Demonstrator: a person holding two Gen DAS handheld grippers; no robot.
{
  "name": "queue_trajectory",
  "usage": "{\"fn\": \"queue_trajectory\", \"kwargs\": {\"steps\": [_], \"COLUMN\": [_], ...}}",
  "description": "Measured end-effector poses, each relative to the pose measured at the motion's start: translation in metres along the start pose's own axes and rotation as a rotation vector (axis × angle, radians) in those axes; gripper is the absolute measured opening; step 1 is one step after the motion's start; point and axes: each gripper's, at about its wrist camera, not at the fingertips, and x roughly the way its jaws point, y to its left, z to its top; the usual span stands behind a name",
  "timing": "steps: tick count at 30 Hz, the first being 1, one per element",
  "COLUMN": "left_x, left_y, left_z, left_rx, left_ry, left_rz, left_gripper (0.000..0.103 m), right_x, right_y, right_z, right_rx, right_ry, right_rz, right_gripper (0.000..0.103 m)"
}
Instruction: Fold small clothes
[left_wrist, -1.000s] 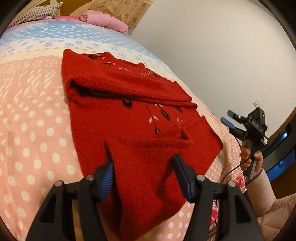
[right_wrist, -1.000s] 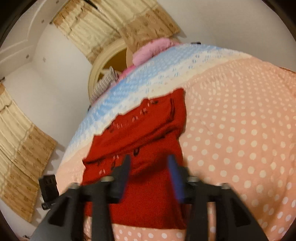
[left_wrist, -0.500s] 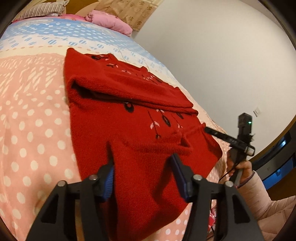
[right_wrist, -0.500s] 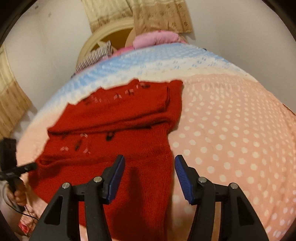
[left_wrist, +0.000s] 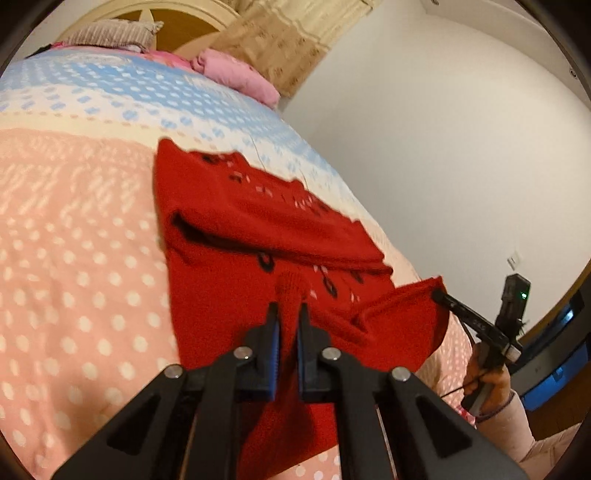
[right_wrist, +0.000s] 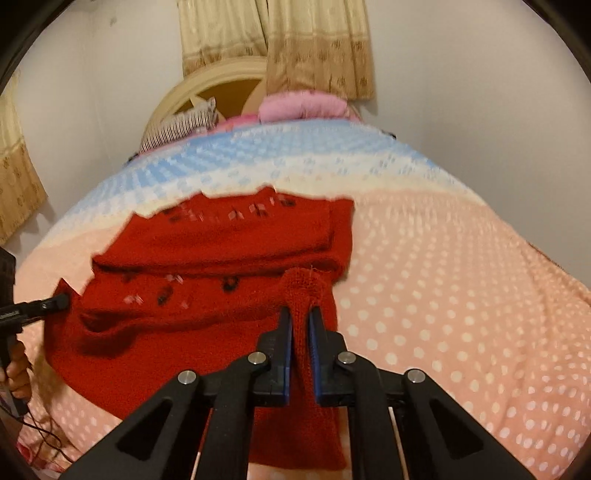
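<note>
dotted bedspread (left_wrist: 81, 288), red sweater (left_wrist: 229, 221) pinched between both grippers

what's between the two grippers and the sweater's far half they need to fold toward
Nothing visible. The left gripper and right gripper are each shut on the red sweater's near edge, with only bare sweater ahead.

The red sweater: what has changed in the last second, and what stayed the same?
Both grippers went from open to shut on the red sweater: the left gripper and the right gripper each now pinch a bunched ridge of knit at its near edge. The sweater's far part, with the folded sleeve, still lies flat on the dotted bedspread.
</note>
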Motion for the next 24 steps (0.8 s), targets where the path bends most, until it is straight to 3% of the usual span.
{"fn": "queue_trajectory", "kwargs": {"steps": [8,16,24], "left_x": [-0.009,0.001,0.022], "left_y": [-0.002,0.003,0.016], "left_z": [0.021,0.034,0.084], "left_rx": [0.016,-0.006,-0.026], "left_ry": [-0.067,-0.065,-0.060], "left_rz": [0.069,0.121,0.205], "left_gripper": [0.006,0.006,0.007], "right_x": [-0.017,-0.004,0.019], "right_y": [0.020,0.015,0.018], "right_z": [0.029,0.044,0.091], "right_rx": [-0.023,0.000,-0.034], "right_ry": [-0.107,-0.107,-0.127], "right_rz": [-0.044,-0.059,-0.048], "right_gripper": [0.008,0.007,0.007]}}
